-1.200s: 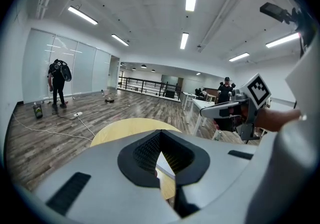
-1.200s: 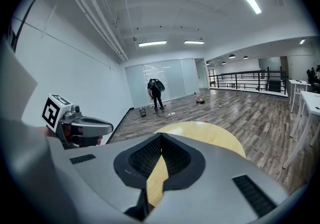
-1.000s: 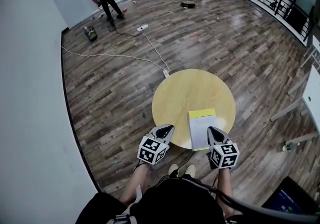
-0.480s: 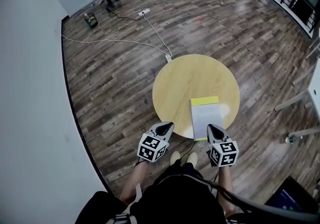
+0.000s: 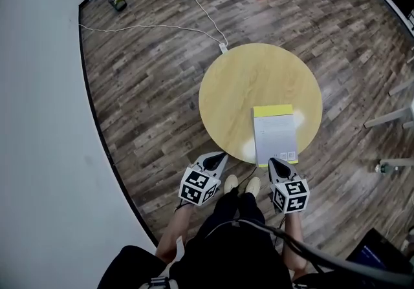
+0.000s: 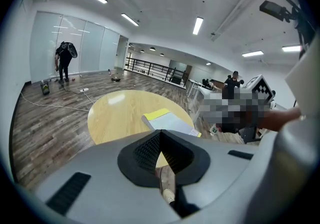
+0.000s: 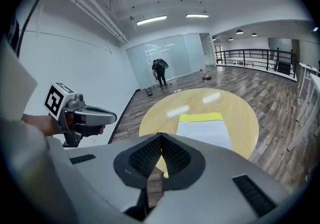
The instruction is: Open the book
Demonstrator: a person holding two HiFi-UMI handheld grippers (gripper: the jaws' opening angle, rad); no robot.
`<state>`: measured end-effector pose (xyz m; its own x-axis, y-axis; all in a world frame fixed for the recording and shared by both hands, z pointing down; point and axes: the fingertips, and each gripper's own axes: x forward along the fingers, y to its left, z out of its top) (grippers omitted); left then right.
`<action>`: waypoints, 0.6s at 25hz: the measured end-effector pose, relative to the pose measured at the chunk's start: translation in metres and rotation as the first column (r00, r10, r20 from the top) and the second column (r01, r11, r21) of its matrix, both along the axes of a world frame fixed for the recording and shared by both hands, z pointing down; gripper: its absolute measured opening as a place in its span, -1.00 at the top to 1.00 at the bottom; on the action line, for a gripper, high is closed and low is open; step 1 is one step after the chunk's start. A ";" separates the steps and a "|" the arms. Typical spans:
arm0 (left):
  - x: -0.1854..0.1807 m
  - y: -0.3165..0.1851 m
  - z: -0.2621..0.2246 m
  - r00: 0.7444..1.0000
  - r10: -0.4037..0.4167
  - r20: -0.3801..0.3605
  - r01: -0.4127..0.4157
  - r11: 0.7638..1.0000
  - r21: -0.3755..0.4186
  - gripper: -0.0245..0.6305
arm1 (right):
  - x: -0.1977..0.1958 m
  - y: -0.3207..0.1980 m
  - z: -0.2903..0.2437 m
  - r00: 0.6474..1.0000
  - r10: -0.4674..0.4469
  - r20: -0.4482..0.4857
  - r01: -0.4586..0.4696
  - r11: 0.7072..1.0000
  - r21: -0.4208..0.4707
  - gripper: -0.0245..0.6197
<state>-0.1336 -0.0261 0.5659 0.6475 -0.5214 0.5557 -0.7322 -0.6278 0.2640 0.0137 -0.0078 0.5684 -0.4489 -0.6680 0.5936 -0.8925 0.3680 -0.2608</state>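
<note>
While under book (image 5: 275,134) — round table (image 5: 246,81), floorboards (image 5: 149,81)

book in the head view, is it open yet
No, the book lies flat and closed on the table, with only its cover showing.

Table (image 5: 239,87): mid-floor, right in front of the person.
Book (image 5: 275,139): flat on the table's near-right part, its near edge at the rim.
Left gripper (image 5: 218,157): at the table's near rim, left of the book, apart from it.
Right gripper (image 5: 274,163): just before the book's near edge.
Cable (image 5: 155,26): on the floor behind the table, trailing left.
</note>
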 end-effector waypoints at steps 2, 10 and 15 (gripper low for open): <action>-0.002 0.003 0.007 1.000 -0.014 -0.006 0.014 1.000 -0.019 0.93 | -0.002 0.008 0.012 1.000 -0.003 0.011 0.004 1.000 -0.027 0.91; -0.004 0.023 0.048 0.999 -0.036 0.004 0.036 0.994 -0.107 0.93 | -0.009 0.027 0.056 0.999 -0.025 0.027 0.028 0.993 -0.116 0.91; 0.000 0.029 0.057 0.999 -0.033 0.000 0.032 0.992 -0.121 0.93 | -0.005 0.026 0.068 0.999 -0.038 0.026 0.041 0.991 -0.125 0.91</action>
